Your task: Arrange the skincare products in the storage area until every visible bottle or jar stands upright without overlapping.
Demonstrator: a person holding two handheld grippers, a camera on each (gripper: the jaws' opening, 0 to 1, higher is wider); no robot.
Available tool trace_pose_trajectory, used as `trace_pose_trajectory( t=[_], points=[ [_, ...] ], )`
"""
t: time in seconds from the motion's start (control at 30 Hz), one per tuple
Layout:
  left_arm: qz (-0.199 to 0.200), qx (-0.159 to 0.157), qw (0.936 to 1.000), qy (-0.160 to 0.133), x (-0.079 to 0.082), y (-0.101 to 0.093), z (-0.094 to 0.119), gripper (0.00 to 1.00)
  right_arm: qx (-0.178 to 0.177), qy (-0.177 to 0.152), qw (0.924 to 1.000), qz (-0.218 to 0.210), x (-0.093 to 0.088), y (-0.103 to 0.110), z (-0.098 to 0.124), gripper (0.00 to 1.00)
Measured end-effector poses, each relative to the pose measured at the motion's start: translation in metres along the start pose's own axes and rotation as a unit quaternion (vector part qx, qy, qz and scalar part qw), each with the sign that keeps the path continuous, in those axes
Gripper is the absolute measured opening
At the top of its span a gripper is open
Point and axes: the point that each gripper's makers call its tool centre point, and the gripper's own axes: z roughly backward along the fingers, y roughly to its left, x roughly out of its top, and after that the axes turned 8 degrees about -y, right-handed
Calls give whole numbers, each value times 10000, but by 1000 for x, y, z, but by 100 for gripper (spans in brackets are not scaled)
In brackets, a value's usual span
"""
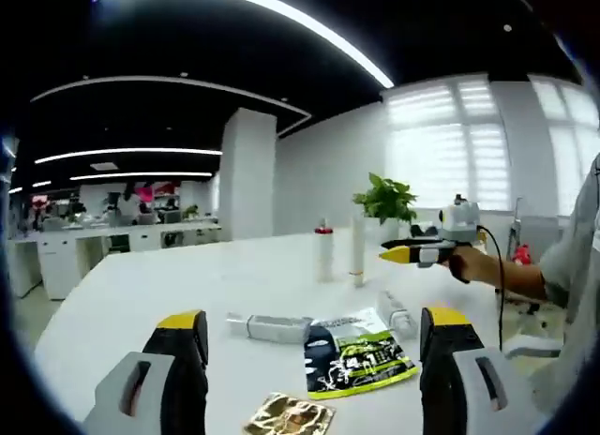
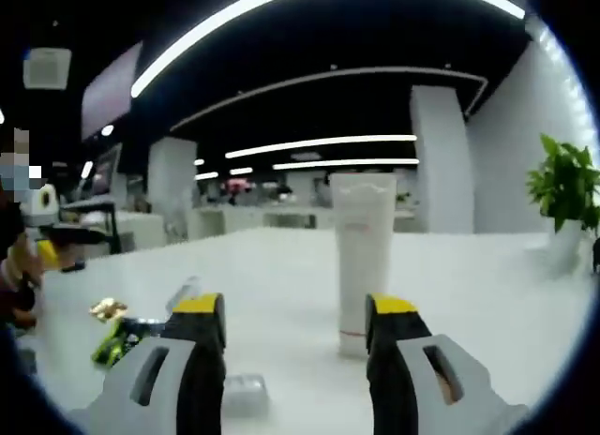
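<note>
On a white table [image 1: 141,285], the left gripper [image 1: 309,355] hovers with its yellow-tipped jaws spread wide, holding nothing. Just beyond them lie a silver tube [image 1: 270,327] on its side, a green-and-black sachet [image 1: 356,352], a gold packet [image 1: 289,416] and a small clear bottle [image 1: 396,313], also lying down. Farther off stand a red-capped bottle [image 1: 323,251] and a tall white tube [image 1: 357,249], upright and apart. Behind them is a potted plant [image 1: 386,202]. The right gripper [image 1: 397,255] shows to the right, in a hand [image 1: 469,263].

From the right gripper view, its jaws are wide and empty; the white tube [image 2: 363,257] stands just ahead between them.
</note>
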Motion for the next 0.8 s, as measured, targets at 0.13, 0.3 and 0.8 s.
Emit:
trace_pose_trajectory(
  t=[0.13,0.3,0.8],
  points=[
    [-349,-733,9925,909,-19,15,-24,99,1628,219,9837,724,1,50,12,72],
    [-1175,-1183,9769,1336,-31,54,-53,95,2740,445,9561,937,-9,86,29,81],
    [-697,-2380,9475,2017,-69,114,-108,83,3634,1223,9091,1627,-38,97,15,84]
  ],
)
